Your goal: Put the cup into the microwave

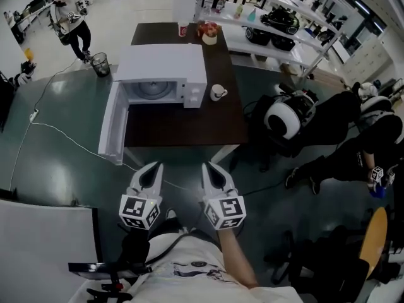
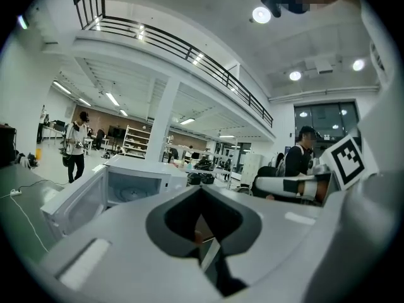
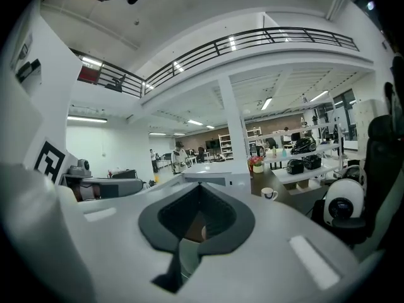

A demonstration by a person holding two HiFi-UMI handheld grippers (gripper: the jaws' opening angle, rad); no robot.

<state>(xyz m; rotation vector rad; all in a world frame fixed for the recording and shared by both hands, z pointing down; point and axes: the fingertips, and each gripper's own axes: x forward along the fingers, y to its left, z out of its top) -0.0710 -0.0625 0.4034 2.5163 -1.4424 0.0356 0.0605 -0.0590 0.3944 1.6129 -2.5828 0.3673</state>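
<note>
Holds left gripper (image 1: 156,166) and right gripper (image 1: 207,166) side by side, well short of the microwave (image 1: 165,65), jaws of both closed tight, nothing between them. Farther on, cup (image 1: 218,92) upright on the table (image 1: 189,128), just right of the microwave (door (image 1: 112,131) swung open at its left).

The microwave (image 1: 165,74) sits on the table (image 1: 189,128) over at its left edge, with its door (image 1: 112,134) swung open past that edge. The cup (image 1: 218,92) is on the table just right of the microwave, not touching it. Behind the microwave, at the table's far end, a tumbler (image 1: 183,29) and a flower pot (image 1: 209,33) stand side by side. A bin (image 1: 101,64) is on the floor to the microwave's left, and shelves (image 1: 278,24) stand off to its right rear.
</note>
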